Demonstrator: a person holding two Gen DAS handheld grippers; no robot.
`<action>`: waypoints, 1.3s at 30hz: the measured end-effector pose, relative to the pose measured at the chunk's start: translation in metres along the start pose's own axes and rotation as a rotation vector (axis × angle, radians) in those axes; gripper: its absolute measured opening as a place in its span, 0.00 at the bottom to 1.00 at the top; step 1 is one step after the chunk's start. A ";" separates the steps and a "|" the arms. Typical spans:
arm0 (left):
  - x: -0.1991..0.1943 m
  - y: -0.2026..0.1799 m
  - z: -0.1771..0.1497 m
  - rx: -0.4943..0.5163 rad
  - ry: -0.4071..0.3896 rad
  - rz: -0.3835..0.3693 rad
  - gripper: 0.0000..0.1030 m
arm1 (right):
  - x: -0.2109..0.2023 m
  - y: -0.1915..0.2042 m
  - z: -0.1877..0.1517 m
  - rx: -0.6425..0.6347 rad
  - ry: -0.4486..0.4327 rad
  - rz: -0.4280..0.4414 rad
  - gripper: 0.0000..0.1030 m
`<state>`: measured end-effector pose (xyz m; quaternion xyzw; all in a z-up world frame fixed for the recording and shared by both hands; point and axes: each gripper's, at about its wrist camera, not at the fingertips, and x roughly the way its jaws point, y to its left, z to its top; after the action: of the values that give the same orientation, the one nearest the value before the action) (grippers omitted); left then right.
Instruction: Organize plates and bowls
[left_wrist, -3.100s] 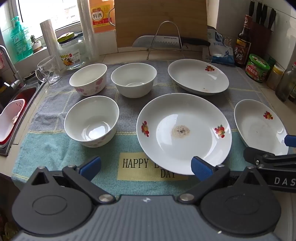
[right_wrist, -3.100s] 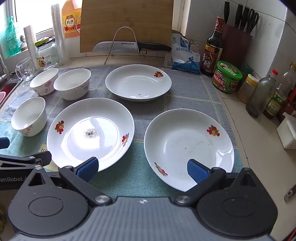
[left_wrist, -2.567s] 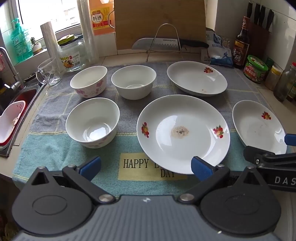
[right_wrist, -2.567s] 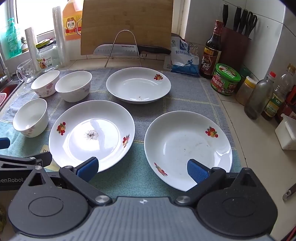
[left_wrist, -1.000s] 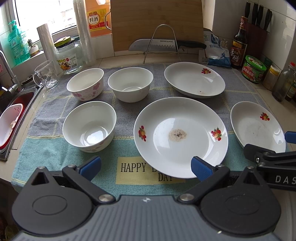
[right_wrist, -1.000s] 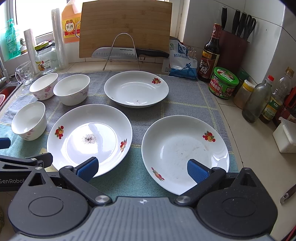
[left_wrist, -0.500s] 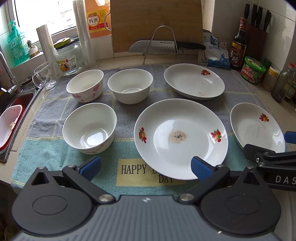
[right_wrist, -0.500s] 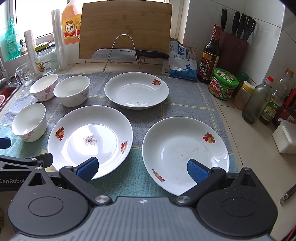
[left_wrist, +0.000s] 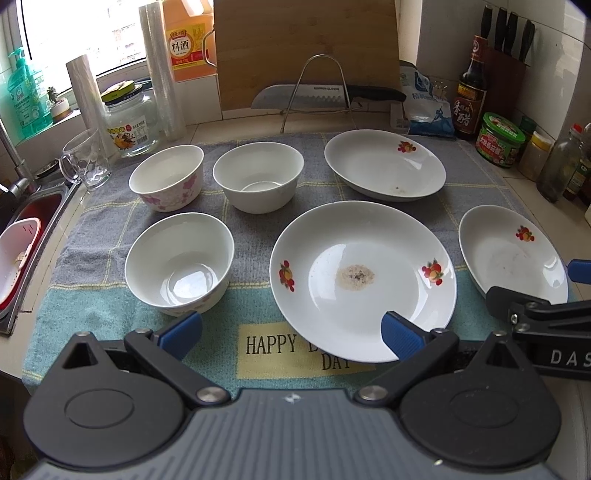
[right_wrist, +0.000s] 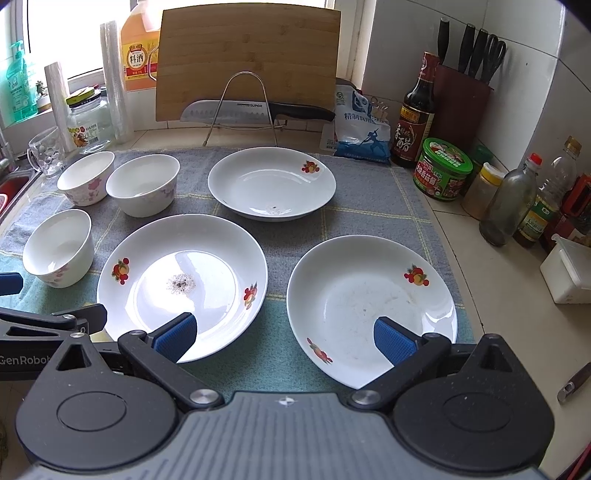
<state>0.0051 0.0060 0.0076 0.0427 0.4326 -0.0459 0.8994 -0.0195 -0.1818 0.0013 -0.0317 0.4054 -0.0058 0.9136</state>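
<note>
Three white bowls stand on the towel at left: a near bowl (left_wrist: 179, 263), a pink-flowered bowl (left_wrist: 167, 176) and a plain bowl (left_wrist: 258, 176) behind it. A large flat plate (left_wrist: 362, 278) with a crumb stain lies in the middle, a deep plate (left_wrist: 384, 164) behind it, and another deep plate (right_wrist: 371, 306) at right. My left gripper (left_wrist: 291, 334) hangs open over the towel's front edge. My right gripper (right_wrist: 284, 336) is open, its right fingertip over the near rim of the right deep plate. Neither holds anything.
A grey and teal towel (left_wrist: 110, 317) covers the counter. Behind stand a cutting board (right_wrist: 247, 59), a knife (right_wrist: 255, 109) on a wire rack, a glass mug (left_wrist: 83, 158) and a jar (left_wrist: 129, 122). Bottles and jars (right_wrist: 443, 168) line the right; a sink (left_wrist: 22, 236) lies left.
Both grippers have drawn back and risen slightly, so the dishes sit a little lower and farther in view. No dish has moved.
</note>
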 end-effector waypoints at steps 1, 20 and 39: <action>0.000 0.001 0.001 0.003 0.000 -0.004 0.99 | -0.001 0.001 0.000 0.001 -0.001 -0.002 1.00; 0.003 0.024 0.019 0.123 -0.050 -0.113 0.99 | -0.014 0.021 0.002 0.018 -0.102 -0.021 1.00; 0.022 0.026 0.030 0.208 -0.065 -0.260 0.99 | -0.011 -0.005 -0.023 0.030 -0.121 -0.150 1.00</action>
<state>0.0449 0.0270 0.0099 0.0777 0.3979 -0.2076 0.8902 -0.0435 -0.1877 -0.0056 -0.0485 0.3460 -0.0784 0.9337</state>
